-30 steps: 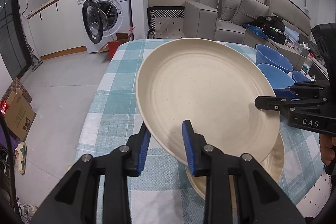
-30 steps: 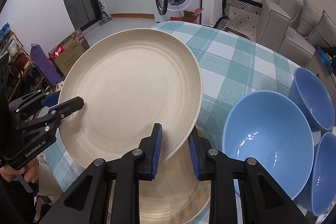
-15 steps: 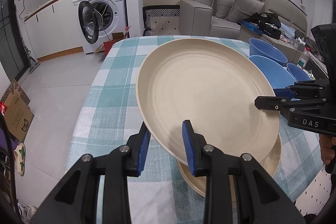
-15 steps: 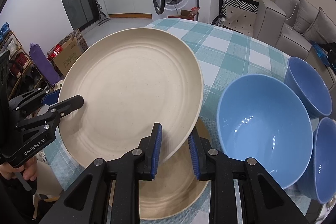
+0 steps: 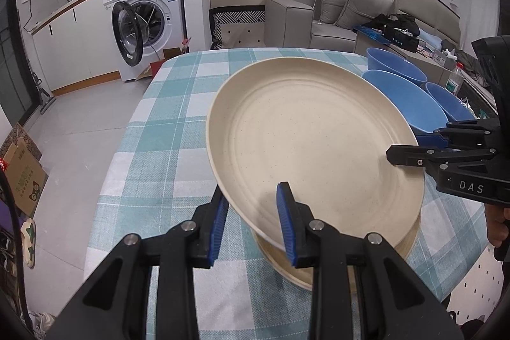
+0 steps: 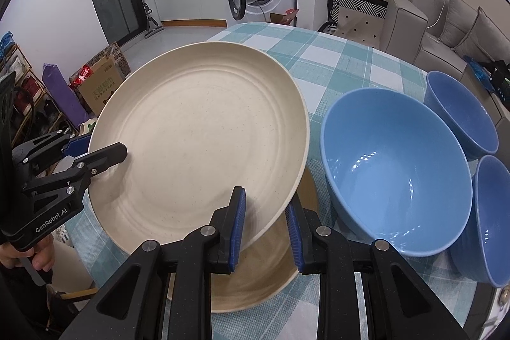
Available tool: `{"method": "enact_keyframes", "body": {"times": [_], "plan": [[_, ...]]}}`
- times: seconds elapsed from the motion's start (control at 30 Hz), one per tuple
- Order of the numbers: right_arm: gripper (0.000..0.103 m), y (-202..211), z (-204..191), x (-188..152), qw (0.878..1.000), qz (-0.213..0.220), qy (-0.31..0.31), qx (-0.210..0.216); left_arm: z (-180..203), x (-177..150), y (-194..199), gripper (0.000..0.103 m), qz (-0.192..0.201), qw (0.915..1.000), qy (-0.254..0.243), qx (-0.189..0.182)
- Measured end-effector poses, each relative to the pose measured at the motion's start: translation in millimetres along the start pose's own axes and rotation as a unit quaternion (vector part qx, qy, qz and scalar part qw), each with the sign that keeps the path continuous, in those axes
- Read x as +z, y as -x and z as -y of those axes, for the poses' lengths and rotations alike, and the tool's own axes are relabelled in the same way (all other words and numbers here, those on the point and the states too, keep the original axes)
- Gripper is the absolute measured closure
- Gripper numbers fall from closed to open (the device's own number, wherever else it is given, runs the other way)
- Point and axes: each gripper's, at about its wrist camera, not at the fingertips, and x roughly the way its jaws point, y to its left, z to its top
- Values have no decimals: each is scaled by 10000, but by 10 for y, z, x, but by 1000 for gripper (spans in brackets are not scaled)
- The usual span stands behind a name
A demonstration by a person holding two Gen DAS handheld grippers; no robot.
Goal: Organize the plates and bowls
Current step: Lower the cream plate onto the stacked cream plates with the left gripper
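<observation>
Now the step in hand looks like setting the upper plate (image 5: 315,145) down onto the lower plate (image 5: 296,273) that lies on the checked tablecloth (image 5: 165,117). To do it well, both claws should sink at the same pace so the plate stays level, its rim should be centred over the one beneath before contact, and neither claw should let go until the plates sit flush; a lopsided release could make it slide off toward the table edge.

Each claw is narrowed onto the rim, not wide. The left claw (image 5: 253,222) pinches the plate's near edge, one blue pad on top and one underneath, the plate stretching ahead of it and tipped up. The right claw (image 6: 264,222) bites the rim on the opposite side in the same way. Just beyond its right finger stands a large blue bowl (image 6: 395,171), close to the plate's edge, with two smaller bowls (image 6: 459,117) further off to that side, so it should keep clear of them on the way down.
</observation>
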Motion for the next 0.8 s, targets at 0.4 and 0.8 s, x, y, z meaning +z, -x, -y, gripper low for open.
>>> {"method": "enact_keyframes", "body": {"times": [0.4,0.8], "plan": [[78,-30,-30,-94,9998,-130,121,-96,50,-100,-16,74,-101,9999,-10,-41],[78,-89,-20,-181,9991,-311,203,-183,118,-210,-46,74,-260,9996,-43,-106]]}}
